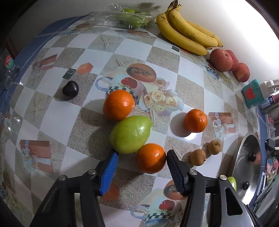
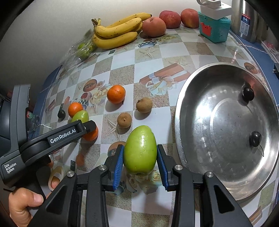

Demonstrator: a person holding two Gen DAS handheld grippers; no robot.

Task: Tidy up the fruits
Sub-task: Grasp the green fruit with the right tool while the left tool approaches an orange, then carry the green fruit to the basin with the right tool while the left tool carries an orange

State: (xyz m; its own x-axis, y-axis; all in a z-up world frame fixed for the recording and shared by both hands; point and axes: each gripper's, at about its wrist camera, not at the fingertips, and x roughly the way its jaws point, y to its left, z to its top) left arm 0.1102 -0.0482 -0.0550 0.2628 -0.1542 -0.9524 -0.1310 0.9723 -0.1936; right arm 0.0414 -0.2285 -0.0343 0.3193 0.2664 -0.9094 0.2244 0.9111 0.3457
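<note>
My right gripper (image 2: 140, 147) is shut on a green oval fruit (image 2: 140, 150), held upright just left of the steel bowl (image 2: 218, 122). Two dark plums (image 2: 248, 93) lie in that bowl. My left gripper (image 1: 142, 153) points down over an orange (image 1: 150, 158) that sits between its fingers. The black finger touches the orange, while the blue pad stands apart from it and against another green fruit (image 1: 130, 134). Two more oranges (image 1: 118, 105) (image 1: 196, 120), a dark plum (image 1: 70, 90) and two brown fruits (image 1: 198, 157) lie loose on the table.
Bananas (image 1: 188, 33), peaches (image 1: 221, 60) and a clear plastic box of green fruit (image 1: 125, 15) line the back wall. A teal box (image 2: 214, 28) and a steel flask (image 2: 247, 19) stand at the back right. A hand (image 2: 22, 206) grips the left tool's handle.
</note>
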